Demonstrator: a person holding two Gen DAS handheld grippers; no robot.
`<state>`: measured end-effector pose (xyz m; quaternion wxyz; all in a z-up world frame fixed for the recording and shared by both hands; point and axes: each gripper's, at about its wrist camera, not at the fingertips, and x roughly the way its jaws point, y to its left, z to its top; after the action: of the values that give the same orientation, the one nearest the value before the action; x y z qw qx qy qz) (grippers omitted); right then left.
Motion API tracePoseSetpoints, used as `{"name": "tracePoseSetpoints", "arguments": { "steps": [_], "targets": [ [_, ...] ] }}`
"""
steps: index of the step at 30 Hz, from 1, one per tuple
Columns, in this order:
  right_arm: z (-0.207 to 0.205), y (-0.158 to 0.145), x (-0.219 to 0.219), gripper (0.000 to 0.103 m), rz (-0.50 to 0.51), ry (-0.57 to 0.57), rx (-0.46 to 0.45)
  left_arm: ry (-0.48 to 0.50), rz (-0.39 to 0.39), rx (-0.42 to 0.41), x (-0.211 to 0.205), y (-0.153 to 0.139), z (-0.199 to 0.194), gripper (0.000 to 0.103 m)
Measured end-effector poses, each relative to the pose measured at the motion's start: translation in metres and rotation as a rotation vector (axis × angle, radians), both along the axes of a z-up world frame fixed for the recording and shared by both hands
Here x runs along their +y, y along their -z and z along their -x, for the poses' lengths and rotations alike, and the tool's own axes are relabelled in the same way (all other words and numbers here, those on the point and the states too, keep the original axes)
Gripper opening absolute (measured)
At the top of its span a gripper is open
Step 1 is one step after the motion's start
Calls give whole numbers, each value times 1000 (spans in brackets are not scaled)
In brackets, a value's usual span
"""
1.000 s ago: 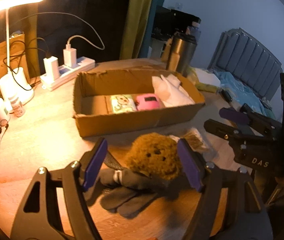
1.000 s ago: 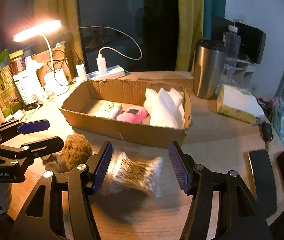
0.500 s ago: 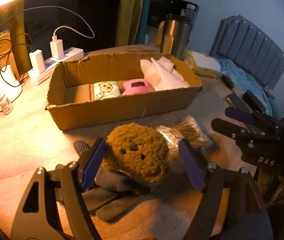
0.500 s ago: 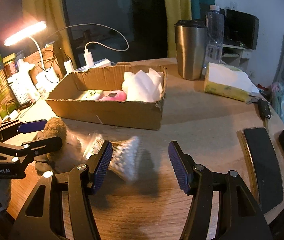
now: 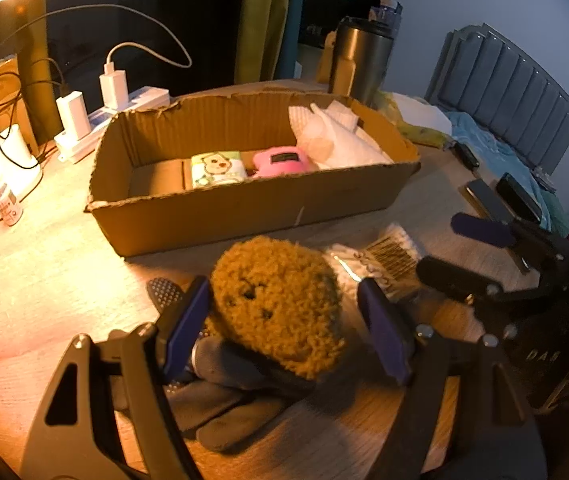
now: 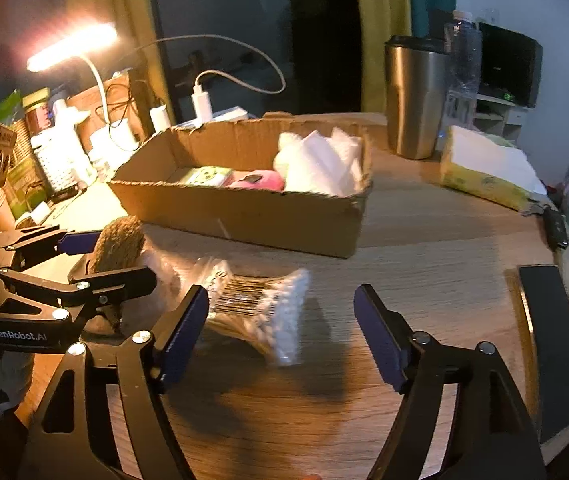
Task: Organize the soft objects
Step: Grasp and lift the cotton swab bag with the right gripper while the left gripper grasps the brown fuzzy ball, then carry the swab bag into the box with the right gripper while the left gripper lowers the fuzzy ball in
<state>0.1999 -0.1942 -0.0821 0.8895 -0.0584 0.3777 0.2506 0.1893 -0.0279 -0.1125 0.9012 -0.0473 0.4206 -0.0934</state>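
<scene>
Left claw [image 5: 284, 320] open w/ pads astride brown plush toy [image 5: 276, 304], near front edge of counter [image 5: 52, 280] on grey glove [image 5: 220, 400]: light, soft, compressible, so pinch mid-body; right claw [image 6: 280, 328], jaws just opening, flanks crinkly, slippery cotton-swab pack [image 6: 256, 308].

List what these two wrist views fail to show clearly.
- Grey gloves, left wrist view: partly covered by the brown plush and left gripper.
- Cotton swab bag, right wrist view: blurred, label unreadable.
- Cardboard box floor: near wall hides part in both views.
</scene>
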Motion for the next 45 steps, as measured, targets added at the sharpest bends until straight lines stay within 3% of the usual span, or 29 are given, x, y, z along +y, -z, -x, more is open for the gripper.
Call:
{"name": "tracePoseSetpoints", "arguments": {
  "steps": [7, 19, 24, 29, 45],
  "targets": [
    [-3, 6, 15, 84, 1, -26, 26, 1, 9, -19, 7, -9, 4, 76],
    [-15, 24, 32, 84, 48, -34, 95, 36, 41, 14, 13, 6, -3, 76],
    [-18, 33, 39, 84, 70, -23, 131, 59, 58, 16, 14, 8, -2, 69],
    [-17, 30, 39, 75, 80, -21, 129, 62, 72, 0, 18, 5, 2, 65],
    [-11, -7, 35, 75, 69, -17, 47, 5, 84, -92, 39, -33, 11, 65]
  ]
}}
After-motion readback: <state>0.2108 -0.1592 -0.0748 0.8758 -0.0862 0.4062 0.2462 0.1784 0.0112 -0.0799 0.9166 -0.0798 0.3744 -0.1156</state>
